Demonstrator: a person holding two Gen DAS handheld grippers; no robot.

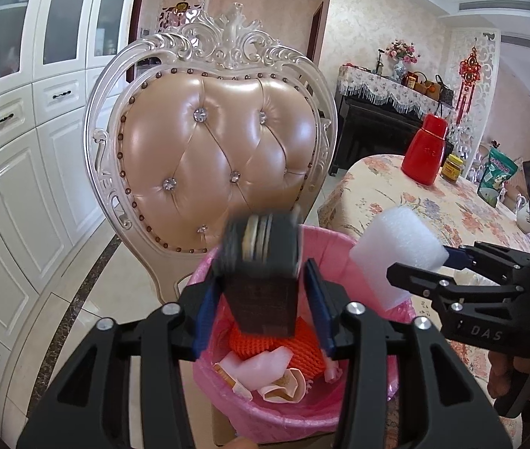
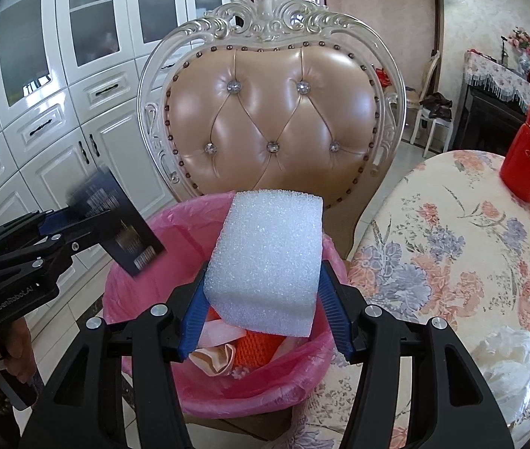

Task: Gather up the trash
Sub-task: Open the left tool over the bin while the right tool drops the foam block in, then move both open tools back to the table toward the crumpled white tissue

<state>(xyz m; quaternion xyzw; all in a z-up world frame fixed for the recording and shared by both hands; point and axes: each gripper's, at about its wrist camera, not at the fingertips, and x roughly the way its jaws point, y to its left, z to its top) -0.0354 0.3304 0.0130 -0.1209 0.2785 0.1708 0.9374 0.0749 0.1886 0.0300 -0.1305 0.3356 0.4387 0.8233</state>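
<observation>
The big cream-framed chair (image 2: 272,112) with its tufted peach leather back is filling the middle of both views, and to its right the floral-clothed surface (image 2: 463,247) is carrying a tall red plastic bottle (image 2: 527,157) well back from the edge. In front of the chair, the round bin lined with a pink plastic bag (image 2: 141,284) is sitting just beside the surface, already holding an orange mesh fruit sleeve (image 1: 302,340) and crumpled pale wrappers (image 1: 261,374). Above the bin's opening, the right claw (image 2: 265,307) is gripping a chunky white foam block (image 2: 268,254), blue pads pressing its two sides, the block tilting out over the rim. Over on the other side, the left claw (image 1: 261,314) is standing parted around a dark rectangular cardboard packet (image 1: 261,284), which is blurring heavily just above the trash; a gap is showing between the packet and the right pad, and whether the left pad is touching it I cannot tell.
</observation>
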